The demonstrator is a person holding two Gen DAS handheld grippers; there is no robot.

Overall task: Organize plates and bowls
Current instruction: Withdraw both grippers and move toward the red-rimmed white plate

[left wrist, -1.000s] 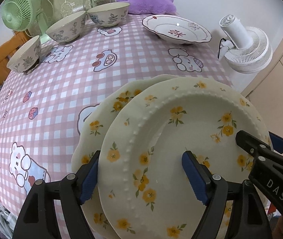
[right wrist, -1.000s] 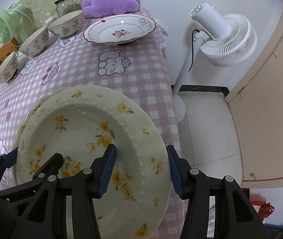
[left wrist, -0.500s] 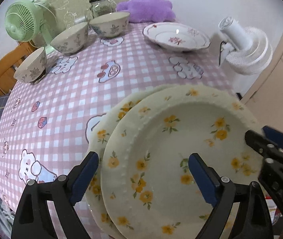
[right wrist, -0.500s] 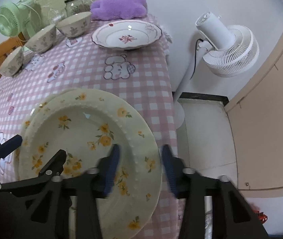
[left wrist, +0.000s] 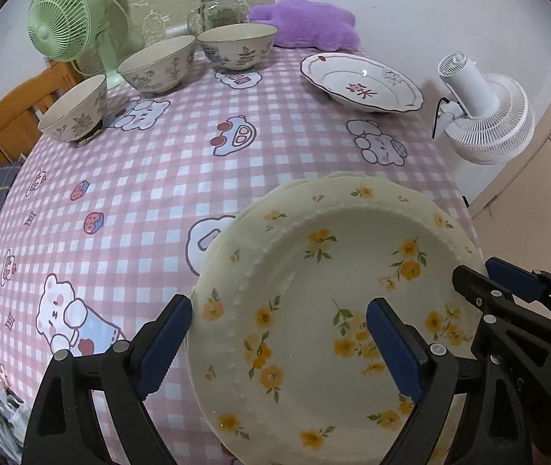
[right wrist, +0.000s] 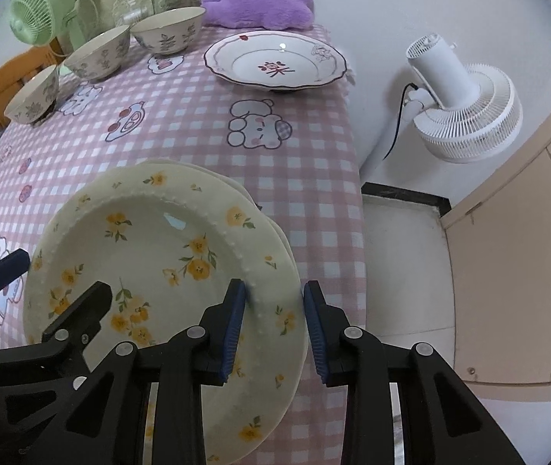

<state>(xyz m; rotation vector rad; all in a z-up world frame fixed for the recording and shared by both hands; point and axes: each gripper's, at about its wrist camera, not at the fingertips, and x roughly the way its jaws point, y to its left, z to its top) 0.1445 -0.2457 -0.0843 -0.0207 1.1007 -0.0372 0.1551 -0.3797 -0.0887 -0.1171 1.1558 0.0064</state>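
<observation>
A cream plate with yellow flowers (left wrist: 325, 321) is lying face up on top of a second plate of the same pattern (left wrist: 298, 188), whose rim is peeking out along the far edge. Being round, the top plate is showing no long axis; its open face is turning upward, and whether it is tilting slightly I cannot tell. The stack is sitting at the near right corner of the pink checked tablecloth (left wrist: 159, 178).

The left gripper (left wrist: 279, 333) is standing wide, its blue pads (left wrist: 166, 337) straddling the near left rim of the top plate, one pad outside the edge and one over the plate's well. The right gripper (right wrist: 273, 317) is spreading narrower, its pads on either side of the plate's right rim with gaps showing, not clamping.

Beyond the stack, a white plate with a red motif (left wrist: 360, 85) is resting near the tablecloth's far right corner. Three patterned bowls (left wrist: 159, 64) are lining the far left side, well apart from the stack. Behind them are standing a green fan (left wrist: 62, 27), a glass jar (left wrist: 219, 7) and a purple cushion (left wrist: 306, 23). A white fan (right wrist: 465, 104) is standing off the right edge of the tablecloth.
</observation>
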